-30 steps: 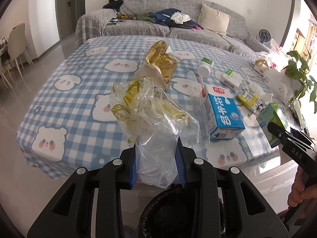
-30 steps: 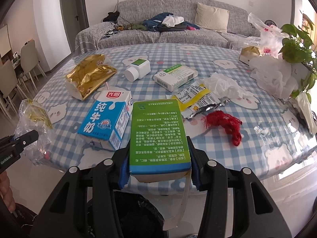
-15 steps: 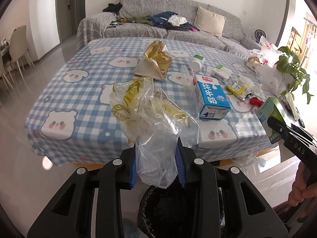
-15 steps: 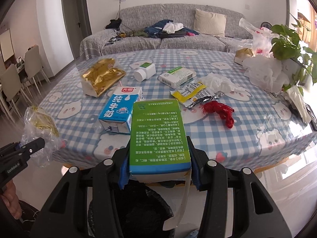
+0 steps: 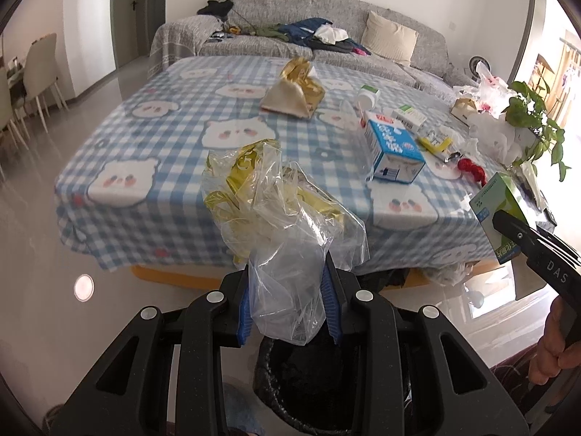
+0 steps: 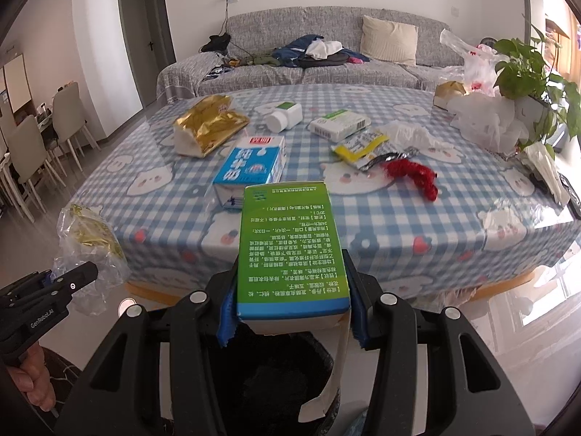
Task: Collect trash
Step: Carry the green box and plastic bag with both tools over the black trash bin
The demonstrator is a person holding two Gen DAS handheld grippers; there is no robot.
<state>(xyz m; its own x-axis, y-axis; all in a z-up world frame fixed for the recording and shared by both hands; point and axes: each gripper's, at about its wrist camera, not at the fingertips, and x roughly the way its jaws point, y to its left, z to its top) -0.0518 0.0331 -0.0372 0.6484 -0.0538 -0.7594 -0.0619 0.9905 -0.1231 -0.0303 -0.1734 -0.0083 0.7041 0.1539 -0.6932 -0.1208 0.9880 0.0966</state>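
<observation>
Left gripper (image 5: 288, 299): blue-padded jaws clamped on a crumpled clear plastic bag with gold foil scraps inside (image 5: 279, 218), held in the air off the near edge of the table. At 6 o'clock directly beneath it, the mouth of a round bin lined with a black bag (image 5: 308, 374).

Right gripper (image 6: 292, 299): jaws clamped on the sides of a green-and-blue cardboard carton printed with white text (image 6: 290, 250), one torn white flap hanging at its lower end; the same black-lined bin sits at 6 o'clock under it.

Table with a blue-and-white checked cloth printed with bear faces (image 6: 399, 225): a blue-and-white milk carton lying on its side (image 6: 252, 163) at 12 o'clock from the held carton; a gold foil pouch (image 6: 207, 127) at 11 o'clock; a white pill bottle with a green label (image 6: 283, 116) and a small white-and-green flat box (image 6: 337, 123) beyond; a yellow-and-silver wrapper (image 6: 366, 147) and a red fuzzy strip (image 6: 410, 174) at 1 o'clock.
</observation>
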